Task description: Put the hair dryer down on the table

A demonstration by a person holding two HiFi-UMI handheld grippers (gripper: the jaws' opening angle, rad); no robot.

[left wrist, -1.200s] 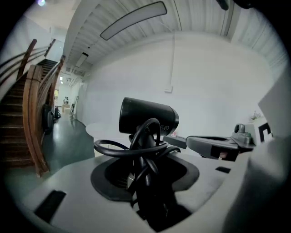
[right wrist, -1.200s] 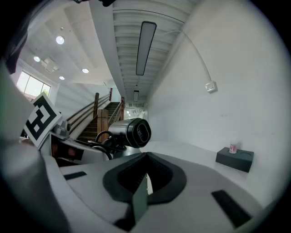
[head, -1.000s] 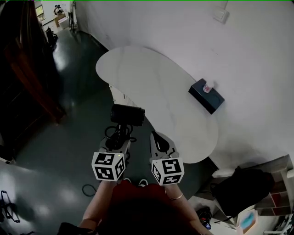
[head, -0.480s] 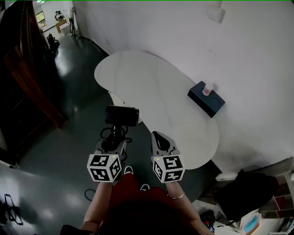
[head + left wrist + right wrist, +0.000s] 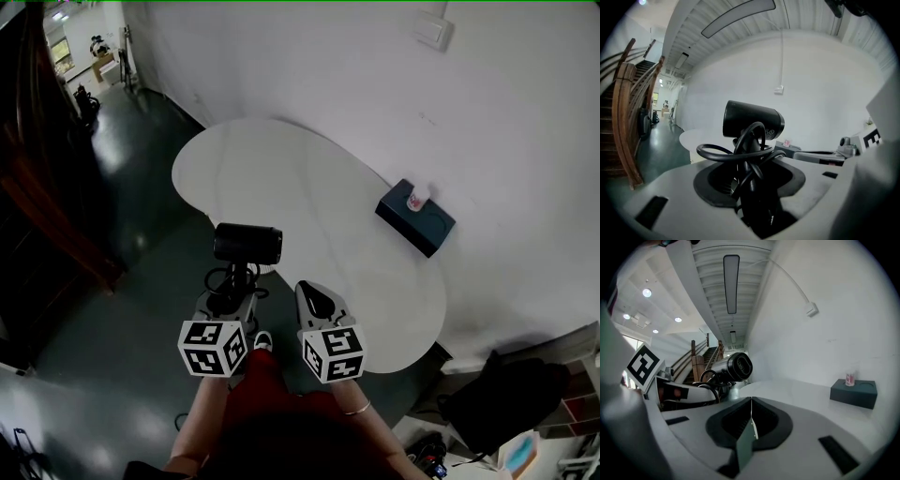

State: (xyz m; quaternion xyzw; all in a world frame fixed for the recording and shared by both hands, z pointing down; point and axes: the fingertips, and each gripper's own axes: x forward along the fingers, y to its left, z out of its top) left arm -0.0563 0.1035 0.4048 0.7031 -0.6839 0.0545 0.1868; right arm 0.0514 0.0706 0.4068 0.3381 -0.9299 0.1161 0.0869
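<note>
A white wall and a dark, glossy floor frame the white, kidney-shaped tabletop, bare except for a dark rectangular box at its far right edge, against the wall.

The black hair dryer hangs in the air just off the tabletop's near left edge, more over the floor than over the surface. The left gripper is clamped on its handle, with the black cord looped loosely around the jaws. The right gripper hovers beside it over the near edge, its jaws pressed together on nothing.

Over the last second little has altered. The grip is the same, and the dryer has stayed beside the near edge while the barrel has levelled out. So the setting-down has not begun, in my judgement; the dryer must travel inward over the tabletop first.

The barrel's long axis lies level, roughly along the near edge, and the handle drops straight into the jaws. One round end faces the right gripper — nozzle or intake, I cannot tell.
</note>
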